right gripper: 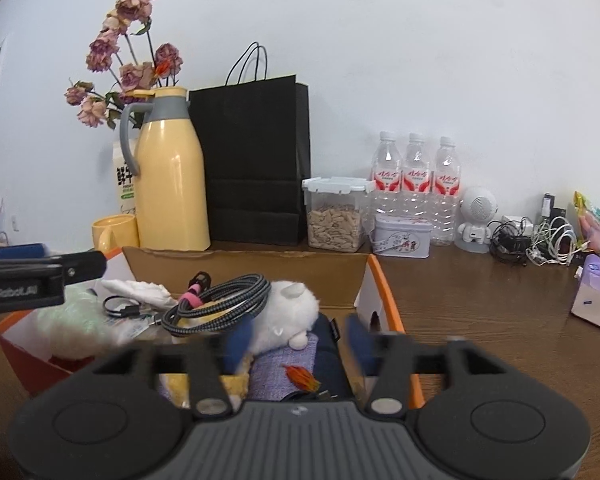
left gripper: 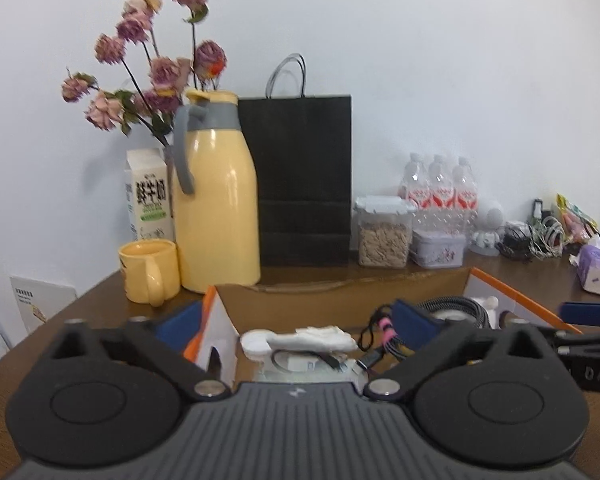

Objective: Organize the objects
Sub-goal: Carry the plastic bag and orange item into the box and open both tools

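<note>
A plain pale wall backs a brown wood-grain table. Along the far edge, from left to right, stand a vase of dried pink roses, a milk carton, a yellow mug, a yellow thermos jug with a grey handle, a black paper bag, a clear canister of seeds, a small printed tin, three water bottles, a white round-headed figurine, a tangle of cables and a tissue pack.

Near the cameras sits an open cardboard box with orange-edged flaps, its far wall just in front of the jug and bag. Inside lie a coiled braided cable bound with a pink tie, a white plush toy touching the coil, some white cloth, a small black cord, a purple woven fabric piece with an orange petal on it, and something dark blue at the right.

The left gripper points roughly level over the box's left end, its blue-padded fingers spread wide, one outside the left flap and one by the coil; nothing is between them. The right gripper hangs over the box's right end, tipped slightly down, its blurred blue fingers apart and pressing on nothing, the plush and fabric lying below them.
</note>
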Action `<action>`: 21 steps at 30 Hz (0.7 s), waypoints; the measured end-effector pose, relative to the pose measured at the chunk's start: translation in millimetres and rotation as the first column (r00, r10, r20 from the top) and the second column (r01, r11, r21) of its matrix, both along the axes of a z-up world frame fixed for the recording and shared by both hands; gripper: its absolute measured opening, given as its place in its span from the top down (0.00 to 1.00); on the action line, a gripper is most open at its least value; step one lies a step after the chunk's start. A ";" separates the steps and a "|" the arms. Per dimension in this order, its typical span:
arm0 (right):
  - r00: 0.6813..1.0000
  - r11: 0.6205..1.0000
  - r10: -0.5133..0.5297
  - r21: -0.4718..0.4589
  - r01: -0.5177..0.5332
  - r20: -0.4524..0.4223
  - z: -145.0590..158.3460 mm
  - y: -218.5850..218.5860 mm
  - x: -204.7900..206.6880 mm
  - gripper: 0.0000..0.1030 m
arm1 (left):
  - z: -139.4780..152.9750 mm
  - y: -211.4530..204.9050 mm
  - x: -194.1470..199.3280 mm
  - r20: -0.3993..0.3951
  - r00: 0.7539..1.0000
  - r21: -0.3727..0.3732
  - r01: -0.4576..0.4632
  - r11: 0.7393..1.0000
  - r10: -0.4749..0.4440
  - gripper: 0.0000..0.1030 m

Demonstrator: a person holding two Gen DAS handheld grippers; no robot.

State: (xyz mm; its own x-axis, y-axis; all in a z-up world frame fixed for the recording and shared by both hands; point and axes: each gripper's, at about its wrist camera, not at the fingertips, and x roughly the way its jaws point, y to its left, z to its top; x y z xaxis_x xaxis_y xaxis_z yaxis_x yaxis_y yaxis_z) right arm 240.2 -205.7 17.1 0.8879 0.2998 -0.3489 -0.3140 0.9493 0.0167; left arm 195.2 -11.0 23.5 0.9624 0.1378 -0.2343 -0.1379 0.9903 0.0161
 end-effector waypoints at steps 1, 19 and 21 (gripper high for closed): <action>1.000 1.000 -0.009 -0.003 0.009 0.006 0.0 0.4 -0.3 0.22 | 0.2 0.1 -0.4 0.007 1.000 0.003 -0.012 1.000 0.012 0.00; 0.999 1.000 -0.027 -0.009 0.027 0.027 -0.7 1.2 -4.3 0.00 | 0.3 -0.4 -5.0 0.010 1.000 0.011 -0.019 1.000 0.019 0.00; 0.999 1.000 -0.029 -0.011 0.029 0.032 -0.4 1.1 -6.2 0.00 | 1.0 -1.1 -7.7 0.012 1.000 0.015 -0.018 1.000 0.018 0.00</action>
State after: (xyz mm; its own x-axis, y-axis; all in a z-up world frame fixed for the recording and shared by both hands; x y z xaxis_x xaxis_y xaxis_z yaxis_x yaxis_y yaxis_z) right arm 234.0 -204.7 16.7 0.9071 0.2698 -0.3232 -0.2864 0.9581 -0.0040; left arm 187.5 -12.1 24.4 0.9623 0.1590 -0.2206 -0.1563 0.9873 0.0298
